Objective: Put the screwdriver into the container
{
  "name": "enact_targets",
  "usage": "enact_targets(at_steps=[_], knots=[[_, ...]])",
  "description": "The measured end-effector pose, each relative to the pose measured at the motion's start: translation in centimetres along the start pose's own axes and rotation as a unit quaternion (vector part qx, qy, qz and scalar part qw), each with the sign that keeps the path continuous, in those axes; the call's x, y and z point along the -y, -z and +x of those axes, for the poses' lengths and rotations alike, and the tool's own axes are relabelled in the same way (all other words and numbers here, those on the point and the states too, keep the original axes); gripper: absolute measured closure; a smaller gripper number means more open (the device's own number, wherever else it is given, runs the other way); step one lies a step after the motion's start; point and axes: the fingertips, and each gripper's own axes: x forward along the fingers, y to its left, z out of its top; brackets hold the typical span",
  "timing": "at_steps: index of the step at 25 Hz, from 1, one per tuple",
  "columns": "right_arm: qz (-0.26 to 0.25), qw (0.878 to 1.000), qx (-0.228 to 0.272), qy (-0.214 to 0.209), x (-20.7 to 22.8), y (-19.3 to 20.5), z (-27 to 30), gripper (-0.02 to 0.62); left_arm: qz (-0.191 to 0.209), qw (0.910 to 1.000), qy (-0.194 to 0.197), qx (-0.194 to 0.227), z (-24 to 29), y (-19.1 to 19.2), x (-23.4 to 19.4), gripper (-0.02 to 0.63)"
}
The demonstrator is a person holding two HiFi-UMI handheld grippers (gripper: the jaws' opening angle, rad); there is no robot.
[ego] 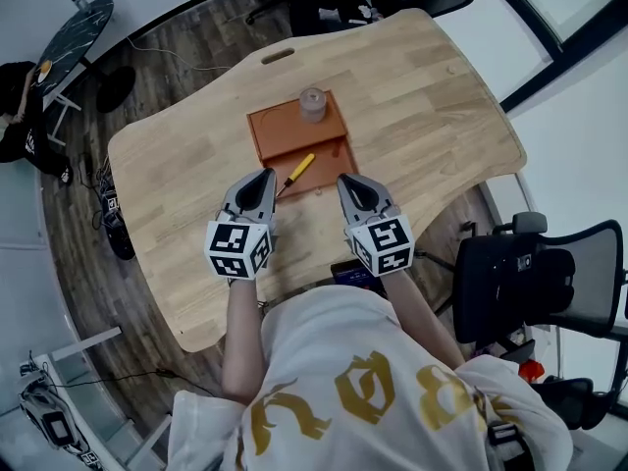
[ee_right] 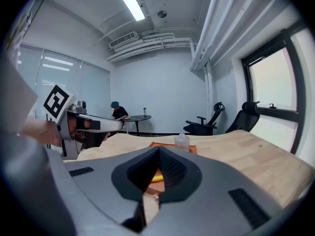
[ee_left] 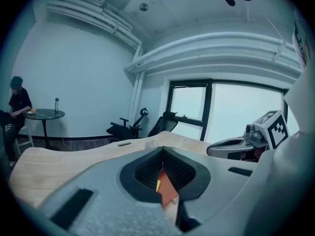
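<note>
screwdriver (ego: 297, 172) lies slanted at the near edge of the orange tray (ego: 275, 130), yellow handle over the tray; can't tell if it's fully inside. left gripper (ego: 265, 177) and right gripper (ego: 346, 181) flank it, jaws together on nothing, i guess parked within reach. small bottle (ego: 312, 103) stands at the tray's far side.

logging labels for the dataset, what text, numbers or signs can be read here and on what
No word or number can be read anywhere.
On the left tool and right tool: black-and-white square marker patterns, not text.
On the shirt: gold stylised print, not legible as letters.
On the orange tray, bottle and screwdriver: no print visible.
</note>
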Motion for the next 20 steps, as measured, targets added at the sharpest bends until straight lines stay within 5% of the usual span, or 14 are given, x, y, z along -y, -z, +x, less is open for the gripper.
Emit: enact_targets(at_steps=[20], knots=[[0.001,0.999,0.007,0.045,2.5,-0.1,-3.0,0.584,-0.004,1.0,0.009,-0.004,-0.5,1.0,0.7,0.596]])
